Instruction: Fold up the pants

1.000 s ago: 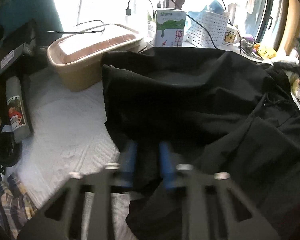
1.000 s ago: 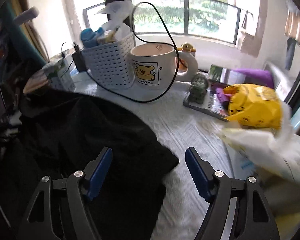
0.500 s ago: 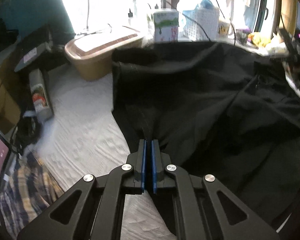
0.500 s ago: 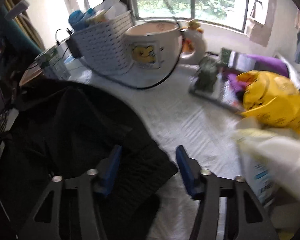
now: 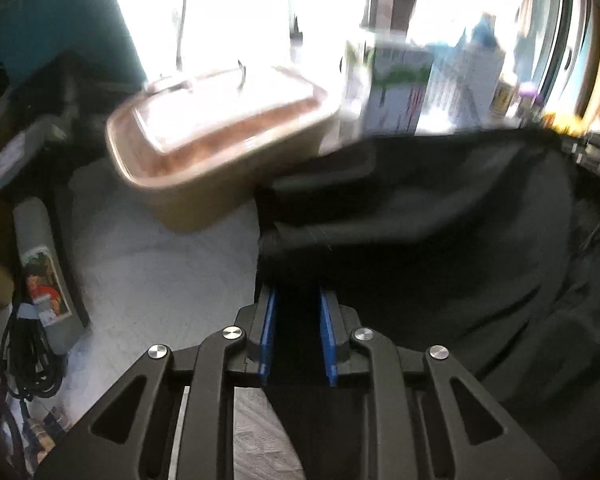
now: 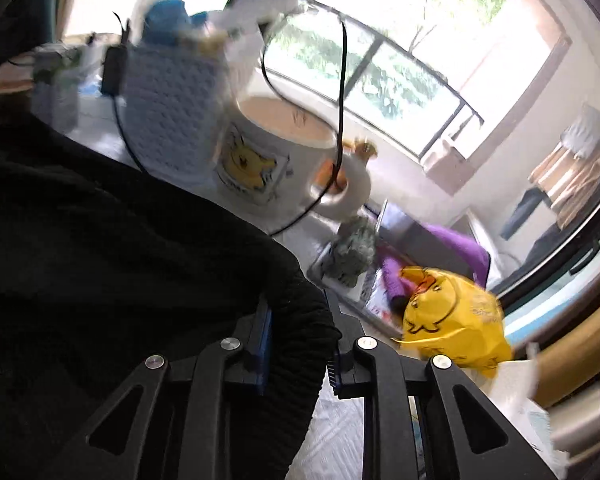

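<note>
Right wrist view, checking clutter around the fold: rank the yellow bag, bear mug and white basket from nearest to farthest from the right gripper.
From the right gripper:
1. Yellow bag, low right.
2. Bear mug, ahead, centre.
3. White basket, behind the mug, upper left.

Bright window [image 6: 384,76] – greenery outside; teal wall [image 5: 60,12] left.
</note>
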Available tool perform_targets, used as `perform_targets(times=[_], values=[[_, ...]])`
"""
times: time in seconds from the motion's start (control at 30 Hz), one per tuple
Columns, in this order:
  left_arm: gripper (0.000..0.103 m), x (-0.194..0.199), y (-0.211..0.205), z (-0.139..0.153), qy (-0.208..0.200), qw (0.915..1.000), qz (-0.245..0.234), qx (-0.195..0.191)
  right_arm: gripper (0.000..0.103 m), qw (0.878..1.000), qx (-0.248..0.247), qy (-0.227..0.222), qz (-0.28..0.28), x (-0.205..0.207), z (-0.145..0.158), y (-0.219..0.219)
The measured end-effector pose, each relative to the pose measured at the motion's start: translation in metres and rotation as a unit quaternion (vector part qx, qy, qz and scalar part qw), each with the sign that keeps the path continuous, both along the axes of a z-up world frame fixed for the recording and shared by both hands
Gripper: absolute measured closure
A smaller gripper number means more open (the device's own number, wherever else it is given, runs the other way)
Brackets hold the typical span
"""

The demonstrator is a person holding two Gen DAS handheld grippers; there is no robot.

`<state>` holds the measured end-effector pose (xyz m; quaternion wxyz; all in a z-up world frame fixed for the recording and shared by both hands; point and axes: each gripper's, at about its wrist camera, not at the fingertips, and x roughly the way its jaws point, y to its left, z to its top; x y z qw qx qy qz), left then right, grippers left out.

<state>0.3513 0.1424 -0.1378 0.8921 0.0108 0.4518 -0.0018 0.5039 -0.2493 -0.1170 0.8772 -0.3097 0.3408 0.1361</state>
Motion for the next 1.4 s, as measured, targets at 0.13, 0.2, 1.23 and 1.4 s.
perform_targets(times=[0.13,0.2,1.23,1.4], values=[[0.080,-0.006,0.001,0.000,-0.008,0.9995,0.011,0.027,0.080,1.000,0.002,-0.001,-0.007,0.008,-0.007,-0.002],[0.080,-0.011,0.005,-0.001,-0.008,0.9993,0.019,0.031,0.077,1.000,0.006,-0.004,-0.007,0.007,-0.004,-0.004],[0.043,-0.116,-0.063,-0.002,-0.008,0.9963,-0.080,-0.030,0.094,0.979,0.125,0.151,0.057,-0.134,-0.007,-0.048],[0.045,-0.130,-0.067,-0.003,-0.011,0.9965,-0.080,-0.022,0.095,0.980,0.121,0.151,0.049,-0.151,-0.005,-0.057]])
